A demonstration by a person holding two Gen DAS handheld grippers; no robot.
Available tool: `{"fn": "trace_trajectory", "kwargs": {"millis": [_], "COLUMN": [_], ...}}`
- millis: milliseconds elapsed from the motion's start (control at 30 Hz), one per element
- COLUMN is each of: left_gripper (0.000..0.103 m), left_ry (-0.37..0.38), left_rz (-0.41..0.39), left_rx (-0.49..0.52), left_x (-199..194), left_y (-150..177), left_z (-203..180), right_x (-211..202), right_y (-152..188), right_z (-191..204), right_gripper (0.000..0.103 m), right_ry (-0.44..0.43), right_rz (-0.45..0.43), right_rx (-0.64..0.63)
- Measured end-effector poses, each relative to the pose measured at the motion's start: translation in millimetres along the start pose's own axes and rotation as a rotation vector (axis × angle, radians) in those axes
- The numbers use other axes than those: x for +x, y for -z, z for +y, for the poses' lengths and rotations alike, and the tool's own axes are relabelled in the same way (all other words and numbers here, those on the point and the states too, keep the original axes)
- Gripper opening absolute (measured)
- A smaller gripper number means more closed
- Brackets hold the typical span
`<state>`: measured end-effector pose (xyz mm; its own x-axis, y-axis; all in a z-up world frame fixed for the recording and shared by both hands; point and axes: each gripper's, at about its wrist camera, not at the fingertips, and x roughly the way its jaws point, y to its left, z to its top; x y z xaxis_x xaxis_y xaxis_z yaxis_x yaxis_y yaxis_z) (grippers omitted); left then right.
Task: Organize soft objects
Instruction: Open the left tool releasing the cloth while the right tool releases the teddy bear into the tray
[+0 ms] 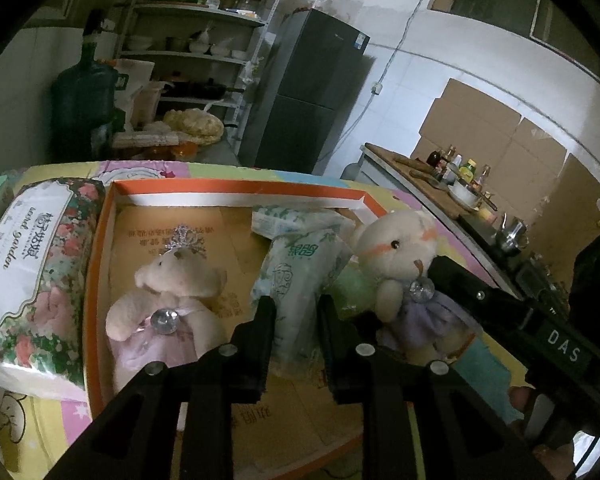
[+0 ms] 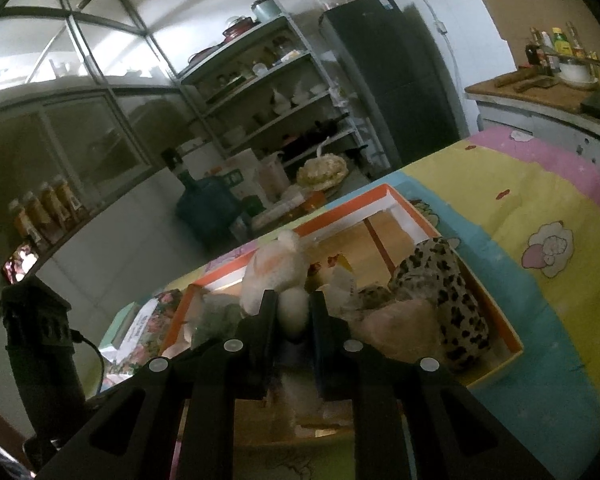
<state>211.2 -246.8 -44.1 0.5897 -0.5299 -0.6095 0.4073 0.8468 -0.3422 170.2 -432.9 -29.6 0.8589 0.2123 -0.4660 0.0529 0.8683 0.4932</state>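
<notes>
Plush is what the right gripper [image 2: 293, 322] has between its jaws: a cream teddy bear in a lilac dress [image 1: 404, 276], pinched by what looks like a leg or lower body, its head with orange cheek marks upright above the far right part of a shallow orange-rimmed cardboard box [image 1: 236, 191]. It should weigh almost nothing and squash under pressure, so a hold on a thin limb may let it swing or twist; the stuffed torso would give a steadier bite. The clear gem at its collar looks hard and slick, a poor place to clamp.

The left gripper [image 1: 294, 312] has its jaws set close on either side of a white and green plastic-wrapped tissue pack [image 1: 300, 280] that lies inside the box; whether they press the wrapper or only flank it cannot be told. That film is probably slippery and the pack compressible, so a grip across its middle seems safest.

Beside it in the box lies a second cream teddy bear in a pink dress with a silver crown [image 1: 168, 300]. The right wrist view also shows a leopard-print fabric item [image 2: 448, 284] in the box. A floral-printed soft package [image 1: 36, 264] rests against the box's outer left wall on the pastel patchwork cloth [image 2: 540, 208] covering the surface.
</notes>
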Motion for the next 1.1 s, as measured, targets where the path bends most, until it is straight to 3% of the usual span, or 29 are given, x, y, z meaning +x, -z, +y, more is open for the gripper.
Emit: {"fn": "trace_trajectory", "kwargs": {"millis": [67, 200, 267, 400, 833, 967, 1100], "left_gripper": [0.03, 0.053, 0.057, 0.058, 0.06, 0.071, 0.072], "left_ry": [0.006, 0.033, 0.036, 0.023, -0.02, -0.047, -0.09], "left_rz": [0.002, -0.005, -0.011, -0.041, -0.121, -0.152, -0.185], "left_rx": [-0.012, -0.038, -0.049, -0.044, 0.018, 0.031, 0.039], "left_x": [-0.8, -4.6, -6.6, -14.1, -49.4, -64.3, -83.7], "left_y": [-0.2, -0.4, -0.6, -1.2, -0.5, -0.2, 0.3], "left_z": [1.0, 4.3, 7.0, 5.9, 2.9, 7.1, 15.6], "right_x": [-0.2, -1.1, -2.5, -6.9, -25.2, -31.0, -35.7], "right_y": [0.2, 0.2, 0.9, 1.7, 3.2, 4.2, 6.6], "right_z": [-0.7, -0.6, -0.2, 1.4, 16.1, 24.8, 40.7], "right_gripper": [0.019, 0.03, 0.033, 0.049, 0.059, 0.064, 0.066], "right_ry": [-0.001, 0.0, 0.002, 0.007, 0.037, 0.028, 0.014], "right_rz": [0.0, -0.006, -0.009, -0.023, -0.056, -0.063, -0.065], "right_rx": [0.002, 0.007, 0.007, 0.003, -0.018, -0.031, -0.056]}}
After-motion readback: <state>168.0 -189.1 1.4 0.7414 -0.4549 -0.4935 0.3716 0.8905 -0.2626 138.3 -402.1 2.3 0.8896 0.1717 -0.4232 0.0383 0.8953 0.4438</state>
